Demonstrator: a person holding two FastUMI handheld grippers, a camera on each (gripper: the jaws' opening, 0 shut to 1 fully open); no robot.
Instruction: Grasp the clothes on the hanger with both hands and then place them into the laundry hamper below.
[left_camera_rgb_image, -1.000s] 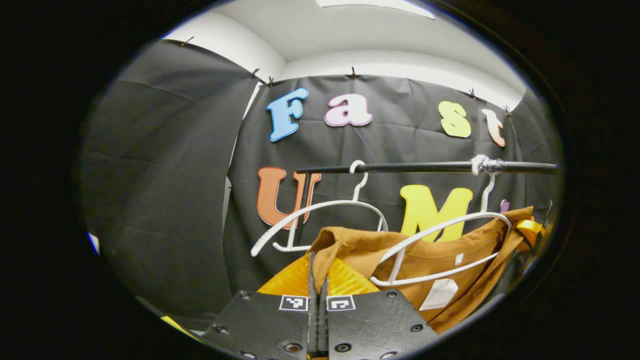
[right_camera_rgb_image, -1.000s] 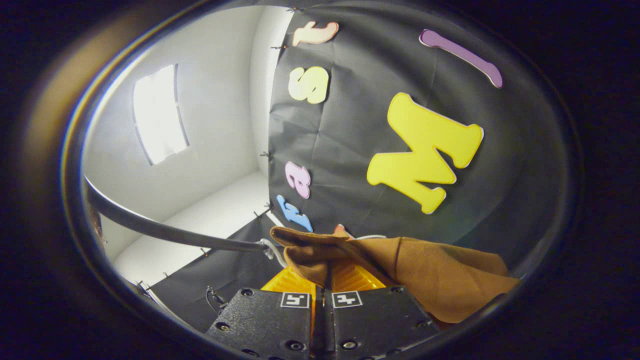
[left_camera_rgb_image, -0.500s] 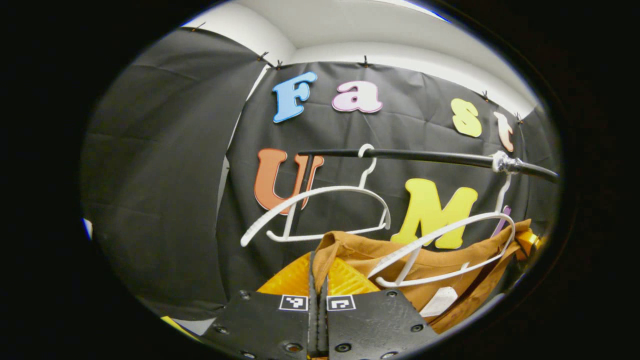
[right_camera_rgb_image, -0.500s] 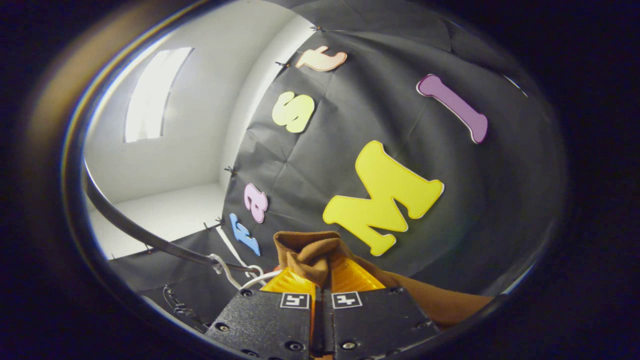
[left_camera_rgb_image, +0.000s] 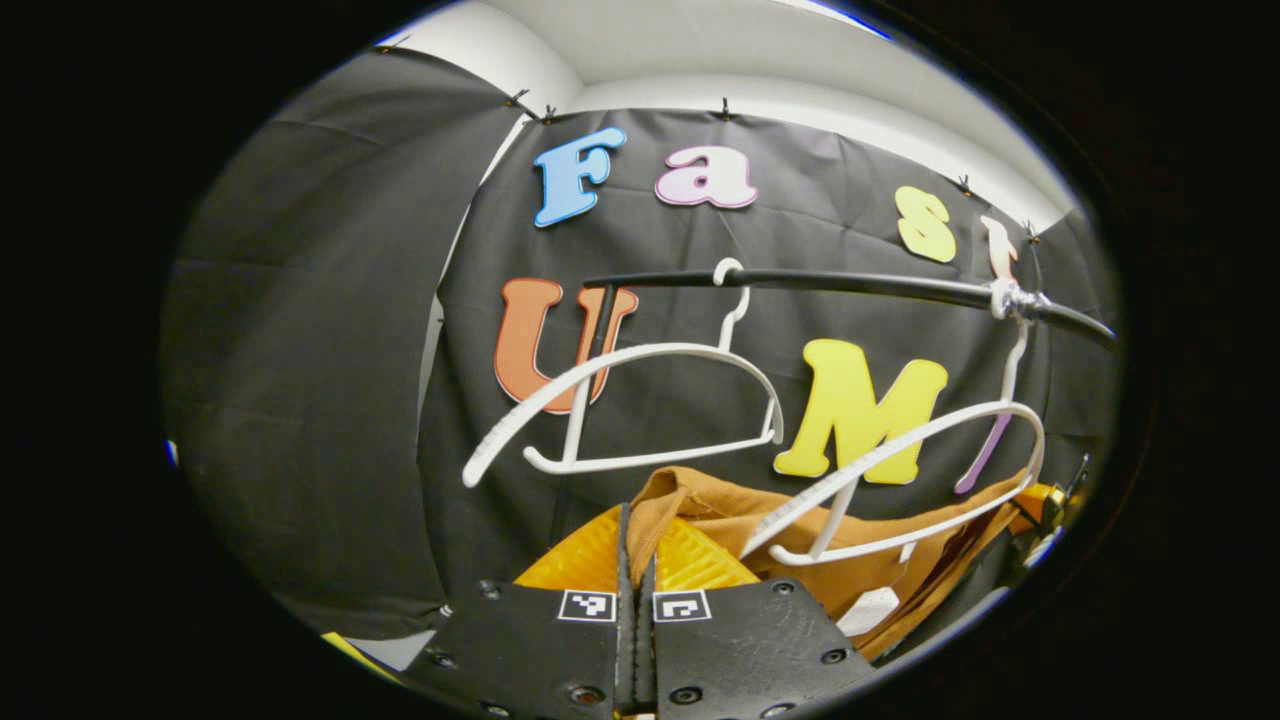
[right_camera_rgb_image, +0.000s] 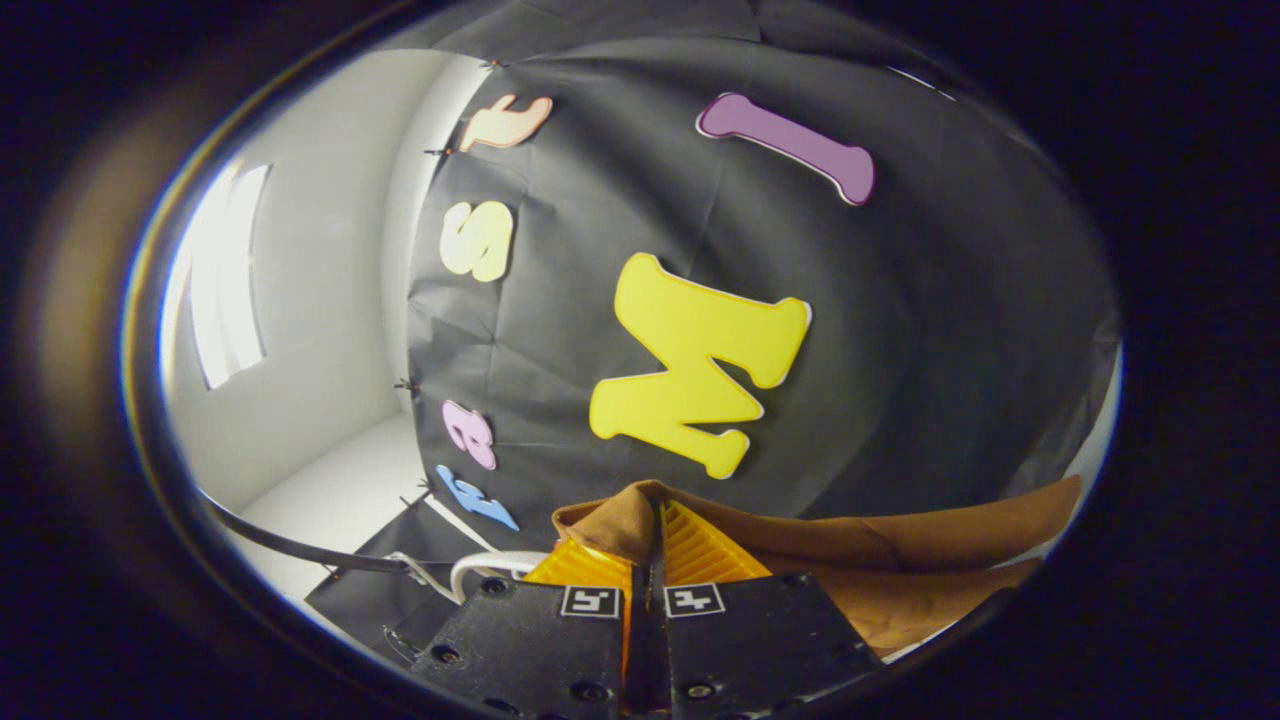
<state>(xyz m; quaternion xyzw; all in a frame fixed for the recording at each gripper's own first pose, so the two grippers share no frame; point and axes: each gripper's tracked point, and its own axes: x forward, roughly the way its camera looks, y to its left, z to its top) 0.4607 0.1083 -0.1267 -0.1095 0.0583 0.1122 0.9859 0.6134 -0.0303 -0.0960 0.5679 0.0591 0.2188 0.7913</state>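
Hanging slack between 2 closed grippers, the brown shirt (left_camera_rgb_image: 850, 545) sits just below its white hanger (left_camera_rgb_image: 905, 475). Left gripper (left_camera_rgb_image: 636, 535) and right gripper (right_camera_rgb_image: 655, 535) each pinch a shoulder fold; soft, light cloth, likely to snag there.

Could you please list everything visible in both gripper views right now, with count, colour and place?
garment: one, brown, pulled down below the hangers, stretched between both grippers.
hangers: two, white, both bare, hooked on the rail; the second hangs to its right in the left gripper view.
rail: one, black, horizontal, above the garment.
tag: one, white, on the garment's inside.
left gripper: one, closed on a garment edge.
right gripper: one, closed on another garment edge.
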